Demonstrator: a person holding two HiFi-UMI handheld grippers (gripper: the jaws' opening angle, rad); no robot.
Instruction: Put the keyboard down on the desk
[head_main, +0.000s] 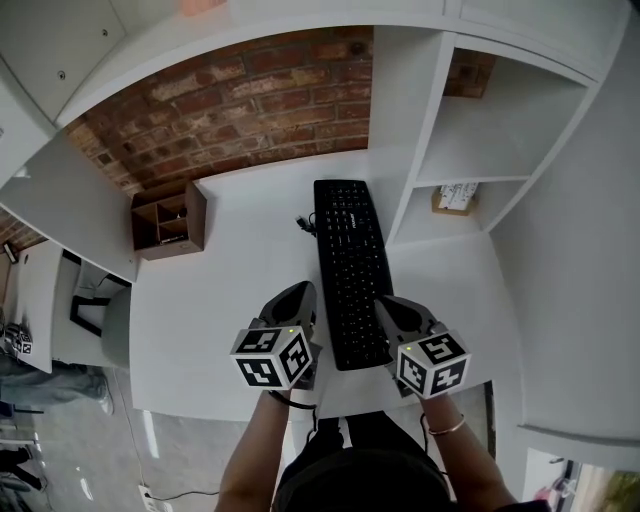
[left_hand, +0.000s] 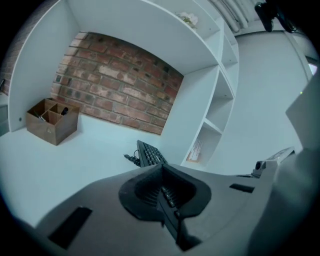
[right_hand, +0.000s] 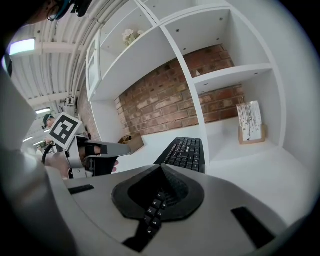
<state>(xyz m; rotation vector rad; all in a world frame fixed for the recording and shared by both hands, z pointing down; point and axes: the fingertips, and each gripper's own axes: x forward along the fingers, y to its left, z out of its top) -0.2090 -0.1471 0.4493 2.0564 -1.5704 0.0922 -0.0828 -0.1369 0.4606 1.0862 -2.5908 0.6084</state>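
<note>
A black keyboard (head_main: 350, 270) stretches lengthwise away from me over the white desk (head_main: 220, 310). My left gripper (head_main: 300, 292) is at the near left edge of the keyboard and my right gripper (head_main: 392, 304) at its near right edge. In the left gripper view the jaws (left_hand: 162, 200) are closed, with the keyboard's edge and keys (left_hand: 150, 152) running into the slit. In the right gripper view the jaws (right_hand: 157, 200) are likewise closed over a row of keys of the keyboard (right_hand: 187, 150). Whether the near end rests on the desk I cannot tell.
A wooden organiser box (head_main: 168, 220) stands at the back left by the brick wall (head_main: 250, 100). White shelving (head_main: 450, 150) rises at the right, with a small card holder (head_main: 457, 197) in it. The keyboard's coiled cable (head_main: 305, 225) lies at its far left. A chair (head_main: 100, 320) stands left of the desk.
</note>
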